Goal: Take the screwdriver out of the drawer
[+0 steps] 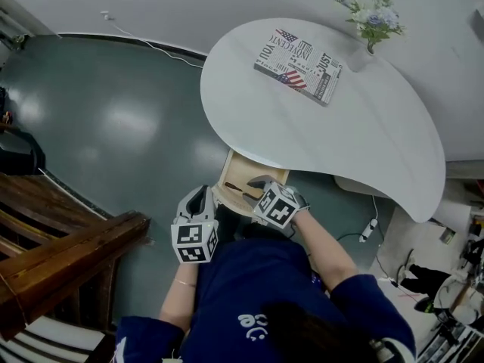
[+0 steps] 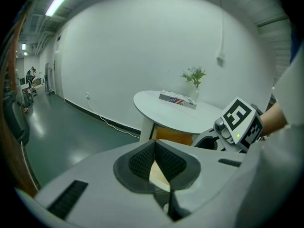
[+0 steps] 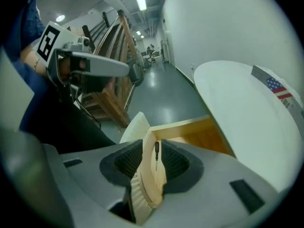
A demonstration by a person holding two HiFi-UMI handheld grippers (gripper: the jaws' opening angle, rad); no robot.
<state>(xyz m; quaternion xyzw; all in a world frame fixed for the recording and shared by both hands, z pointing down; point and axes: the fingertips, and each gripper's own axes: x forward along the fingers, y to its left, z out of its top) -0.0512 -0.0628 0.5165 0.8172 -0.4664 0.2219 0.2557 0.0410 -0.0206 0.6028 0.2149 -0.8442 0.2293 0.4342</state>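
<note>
Screwdriver (image 3: 156, 156) in open drawer (image 3: 204, 136), apparently 12 o'clock off right gripper (image 3: 153, 150), shaft 12–6; jaws apart, straddling its front edge.

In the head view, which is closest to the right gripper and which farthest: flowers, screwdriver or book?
1. Screwdriver, in the drawer by the right gripper.
2. Book, on the table.
3. Flowers, at the table's far edge.

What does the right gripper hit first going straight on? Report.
Likely the screwdriver in the open drawer, framed by the jaws of the right gripper; depth unclear, so the drawer's front could come first.
</note>
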